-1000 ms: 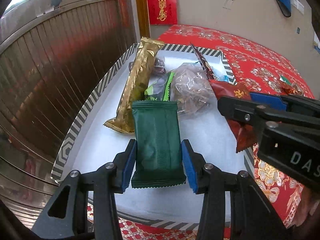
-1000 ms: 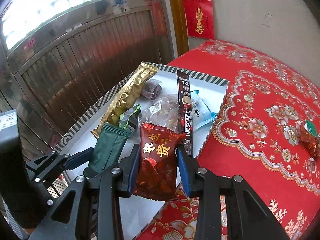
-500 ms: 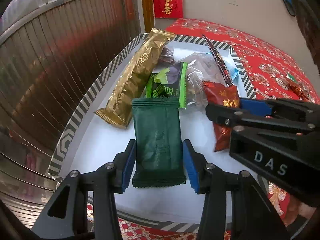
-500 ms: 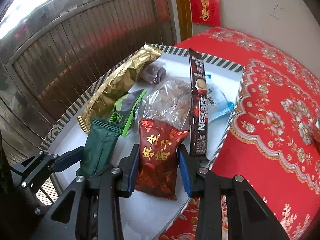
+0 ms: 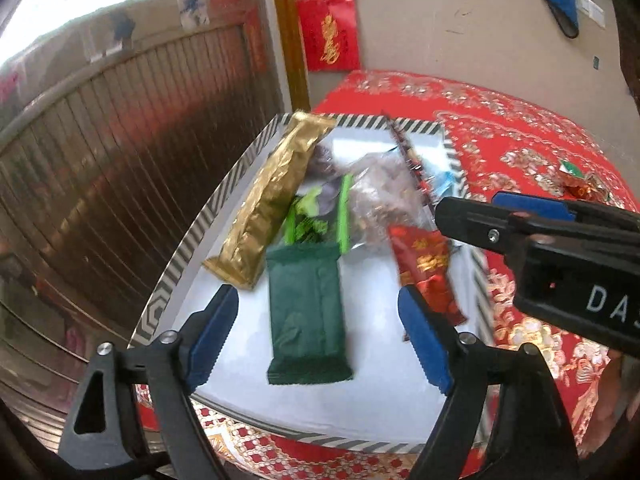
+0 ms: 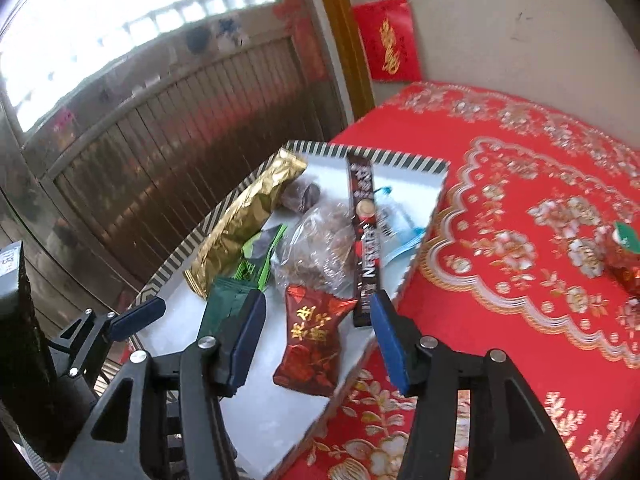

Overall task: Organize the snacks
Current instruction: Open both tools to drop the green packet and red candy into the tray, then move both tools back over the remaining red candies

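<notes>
**Item 1. Long gold foil packet [image 5: 276, 200].** It lies along the left rim of the white tray with the black-and-white striped border [image 5: 188, 240]. It is not part of this step, so keep your fingers off it.

**Item 2. Dark green flat foil sachet [image 5: 306, 312].** It lies flat on the tray floor, right of the gold packet's near end and touching it at the corner. The left gripper [image 5: 320, 340] straddles it, fingers apart and opening, with clear gaps on both sides and no pad pressing. Lift straight away along the sachet's length, so that neither blue pad catches a crimped edge and drags it.

**Item 3. Black and bright green wrapper [image 5: 320, 216].** It sits just beyond the sachet's far end. Do not push the sachet forward under it.

**Item 4. Dark red foil pouch with gold characters [image 6: 312, 344].** It lies on the tray near its right rim, right of the green sachet. The right gripper [image 6: 316, 344] has its fingers apart and opening around it, not clamped. It appears close to the edge, so withdraw without nudging it rightward.

**Item 5. Dark Nescafé coffee stick [image 6: 366, 248].** It lies just beyond the right finger, along the tray's right side. Keep that finger clear of its near end.

**Item 6. Small red-and-green wrapped sweet [image 6: 624, 256].** It lies on the red patterned surface [image 6: 520, 320], well right of the tray, and is probably next to collect.
</notes>
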`<state>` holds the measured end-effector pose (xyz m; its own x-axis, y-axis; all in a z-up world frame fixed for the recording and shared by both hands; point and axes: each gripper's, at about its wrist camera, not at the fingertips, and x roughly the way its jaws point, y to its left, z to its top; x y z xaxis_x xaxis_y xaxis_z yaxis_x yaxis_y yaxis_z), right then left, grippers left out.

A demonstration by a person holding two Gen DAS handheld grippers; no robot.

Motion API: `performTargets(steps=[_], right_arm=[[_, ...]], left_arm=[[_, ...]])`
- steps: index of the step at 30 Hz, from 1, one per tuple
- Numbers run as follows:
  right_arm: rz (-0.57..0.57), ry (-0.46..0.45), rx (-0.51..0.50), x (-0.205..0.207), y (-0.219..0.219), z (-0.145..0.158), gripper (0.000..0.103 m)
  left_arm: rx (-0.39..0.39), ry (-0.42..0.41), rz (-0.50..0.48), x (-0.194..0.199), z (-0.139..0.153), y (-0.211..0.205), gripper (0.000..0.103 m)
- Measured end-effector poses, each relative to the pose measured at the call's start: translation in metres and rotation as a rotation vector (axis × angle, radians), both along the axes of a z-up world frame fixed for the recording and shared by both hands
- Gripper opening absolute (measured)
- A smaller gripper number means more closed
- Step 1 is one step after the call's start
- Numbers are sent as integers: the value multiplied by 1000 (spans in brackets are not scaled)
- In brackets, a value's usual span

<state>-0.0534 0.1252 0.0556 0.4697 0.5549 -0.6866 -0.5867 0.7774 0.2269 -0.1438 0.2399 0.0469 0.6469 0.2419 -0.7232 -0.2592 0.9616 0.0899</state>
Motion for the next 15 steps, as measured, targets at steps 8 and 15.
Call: performTargets(steps=[8,15], right_arm=[[-91,-43,-13,3,-47,12,64],[-205,-41,-32,12,-113,11,67]], left_arm=[[-37,-22,-72,12,12,-33,87],[-48,6,-164,37,10,-79,88]])
